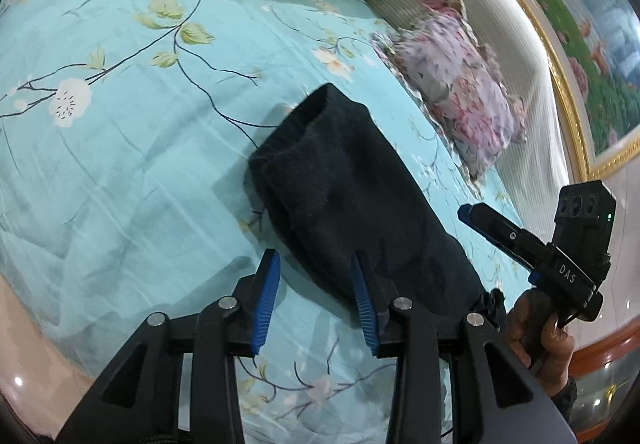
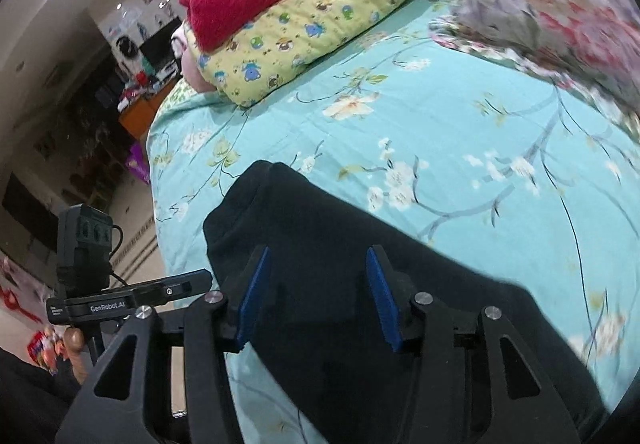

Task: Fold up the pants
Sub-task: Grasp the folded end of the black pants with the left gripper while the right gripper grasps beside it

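Lying folded on the bed (image 1: 120,163), the pants (image 1: 352,195) could be dragged askew if snagged by the open, empty left gripper (image 1: 316,304) or right gripper (image 2: 316,296).

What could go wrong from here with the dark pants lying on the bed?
The left gripper stands open beside the pants, at their edge, so closing now may pinch only bedsheet. The right gripper is open over thick, bunched layers; it could catch just the top one and undo the fold.
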Demonstrator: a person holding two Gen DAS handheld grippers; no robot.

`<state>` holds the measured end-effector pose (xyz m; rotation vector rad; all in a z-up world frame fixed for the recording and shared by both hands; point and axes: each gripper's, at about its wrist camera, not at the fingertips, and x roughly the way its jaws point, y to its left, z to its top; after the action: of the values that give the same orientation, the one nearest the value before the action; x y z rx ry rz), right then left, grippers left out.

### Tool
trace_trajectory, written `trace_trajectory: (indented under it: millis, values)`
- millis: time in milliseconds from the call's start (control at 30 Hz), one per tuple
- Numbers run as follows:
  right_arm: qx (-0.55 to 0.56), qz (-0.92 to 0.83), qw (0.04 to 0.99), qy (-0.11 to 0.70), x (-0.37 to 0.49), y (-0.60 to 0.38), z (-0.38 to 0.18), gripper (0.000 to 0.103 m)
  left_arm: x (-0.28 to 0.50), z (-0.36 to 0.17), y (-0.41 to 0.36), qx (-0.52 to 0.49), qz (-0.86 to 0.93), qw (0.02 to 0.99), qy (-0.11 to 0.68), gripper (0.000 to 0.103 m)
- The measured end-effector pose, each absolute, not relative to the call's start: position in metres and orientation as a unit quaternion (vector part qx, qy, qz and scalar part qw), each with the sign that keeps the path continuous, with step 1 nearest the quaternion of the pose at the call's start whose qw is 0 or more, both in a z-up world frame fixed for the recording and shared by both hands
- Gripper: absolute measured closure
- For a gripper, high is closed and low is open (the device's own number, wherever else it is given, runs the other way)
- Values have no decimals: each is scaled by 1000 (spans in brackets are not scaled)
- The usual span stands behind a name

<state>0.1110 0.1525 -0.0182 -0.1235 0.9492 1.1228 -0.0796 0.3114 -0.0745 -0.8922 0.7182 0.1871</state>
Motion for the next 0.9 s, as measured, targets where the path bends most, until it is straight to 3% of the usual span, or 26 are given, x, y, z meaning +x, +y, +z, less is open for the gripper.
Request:
trace_trajectory:
  millis: [200, 767, 900]
  values:
    - [-94, 547, 714, 427, 122, 189, -18, 52, -72, -81, 322, -437, 96, 829, 336, 61]
    - [-234, 586, 635, 447, 135, 288, -44, 52, -53, -96, 329, -455, 100, 819, 334, 61]
    - [-232, 592, 625, 452, 136, 293, -50, 63, -43, -96, 327, -442, 106, 827, 332, 65]
